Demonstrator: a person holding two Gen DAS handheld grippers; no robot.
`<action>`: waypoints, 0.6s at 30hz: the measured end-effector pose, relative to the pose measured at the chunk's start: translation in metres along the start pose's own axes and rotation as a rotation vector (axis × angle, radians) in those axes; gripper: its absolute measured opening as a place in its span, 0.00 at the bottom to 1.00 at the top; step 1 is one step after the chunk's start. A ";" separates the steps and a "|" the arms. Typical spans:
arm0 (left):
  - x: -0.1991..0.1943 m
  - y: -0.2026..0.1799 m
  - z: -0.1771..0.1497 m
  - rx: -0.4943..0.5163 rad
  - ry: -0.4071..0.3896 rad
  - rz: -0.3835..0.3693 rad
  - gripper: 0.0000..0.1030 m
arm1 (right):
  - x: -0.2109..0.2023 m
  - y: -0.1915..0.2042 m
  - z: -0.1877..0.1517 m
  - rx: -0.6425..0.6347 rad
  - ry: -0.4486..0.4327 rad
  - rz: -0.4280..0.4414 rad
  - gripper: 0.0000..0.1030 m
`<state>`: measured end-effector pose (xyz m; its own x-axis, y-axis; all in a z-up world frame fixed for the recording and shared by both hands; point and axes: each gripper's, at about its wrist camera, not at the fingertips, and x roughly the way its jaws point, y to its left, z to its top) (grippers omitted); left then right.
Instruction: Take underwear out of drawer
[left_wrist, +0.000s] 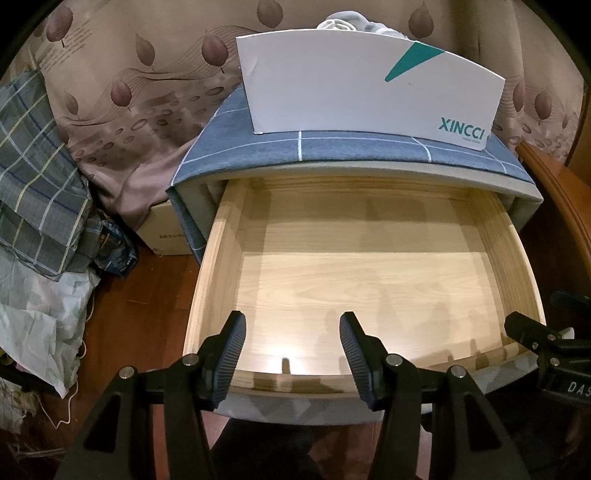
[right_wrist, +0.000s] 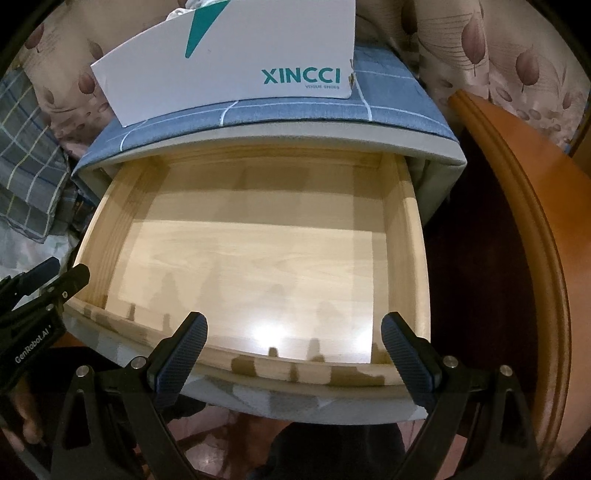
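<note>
Nearest, the left gripper (left_wrist: 291, 345) and the right gripper (right_wrist: 293, 349) are held over the front edge of the drawer (left_wrist: 218, 258), both with jaws wide apart and nothing between them. The drawer is pulled out, and only its bare pale wood bottom is seen inside; no underwear can be seen in it. Above it, the cabinet top is covered by a blue checked cloth (left_wrist: 332, 146), on which a white shoe box (left_wrist: 351, 88) is standing. Some white fabric (left_wrist: 347, 20) is seen in the box; whether it is the underwear cannot be told. Behind, a leaf-patterned bedcover (left_wrist: 140, 81) is spread. At the left, a plaid cloth (left_wrist: 33, 173) lies above the wooden floor (left_wrist: 147, 280).
</note>
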<state>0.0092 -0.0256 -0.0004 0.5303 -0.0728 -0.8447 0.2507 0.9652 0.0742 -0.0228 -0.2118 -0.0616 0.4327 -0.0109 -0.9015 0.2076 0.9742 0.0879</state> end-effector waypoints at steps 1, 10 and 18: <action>0.000 0.000 0.000 0.003 0.001 0.001 0.53 | 0.000 0.000 0.000 0.002 0.000 0.002 0.91; 0.001 -0.003 -0.001 0.012 0.003 0.006 0.53 | 0.001 -0.001 0.000 0.008 0.002 0.001 0.91; 0.000 -0.004 -0.001 0.018 0.003 0.005 0.53 | 0.001 0.000 0.000 0.008 0.002 0.002 0.91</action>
<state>0.0080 -0.0290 -0.0013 0.5293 -0.0674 -0.8458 0.2625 0.9609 0.0877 -0.0221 -0.2121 -0.0622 0.4316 -0.0084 -0.9020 0.2141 0.9723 0.0934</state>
